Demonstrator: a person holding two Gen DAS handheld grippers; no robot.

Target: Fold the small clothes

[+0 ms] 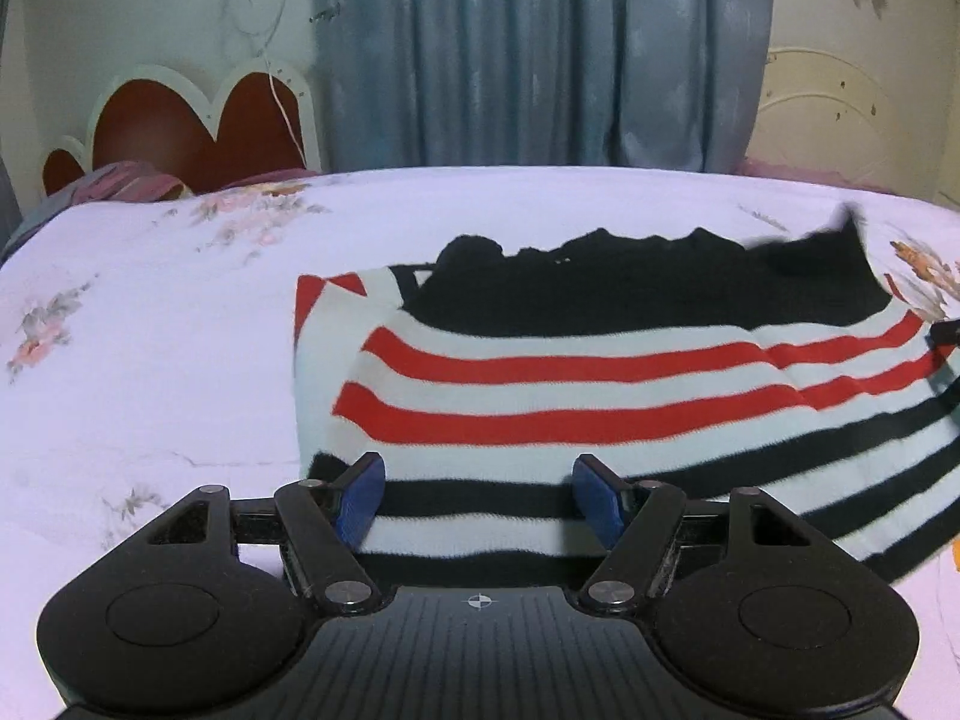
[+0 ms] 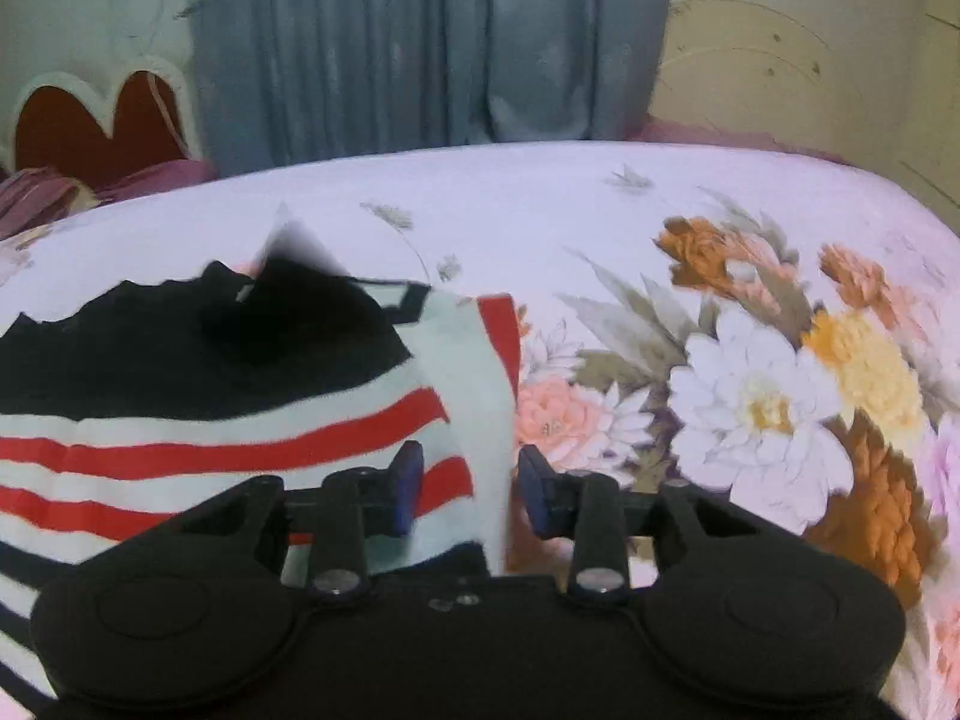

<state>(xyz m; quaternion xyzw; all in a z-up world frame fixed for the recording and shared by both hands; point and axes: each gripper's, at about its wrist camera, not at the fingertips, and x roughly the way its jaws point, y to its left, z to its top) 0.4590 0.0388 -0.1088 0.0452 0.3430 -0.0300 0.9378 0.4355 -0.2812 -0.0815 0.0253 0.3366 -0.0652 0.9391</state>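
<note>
A small striped sweater (image 1: 600, 384), white with red and black bands and a black top part, lies on the bed. My left gripper (image 1: 477, 495) is open, its blue pads (image 1: 360, 498) astride the near black-striped hem. In the right wrist view the same sweater (image 2: 210, 420) fills the left side. My right gripper (image 2: 468, 489) is open, with the sweater's white right edge between its pads (image 2: 405, 489). I cannot tell whether the pads touch the cloth.
The bed sheet (image 1: 150, 360) is pale with flower prints, large blooms at the right (image 2: 750, 402). A red heart-shaped headboard (image 1: 180, 126) and pillows stand at the far left. A blue curtain (image 1: 540, 54) hangs behind the bed.
</note>
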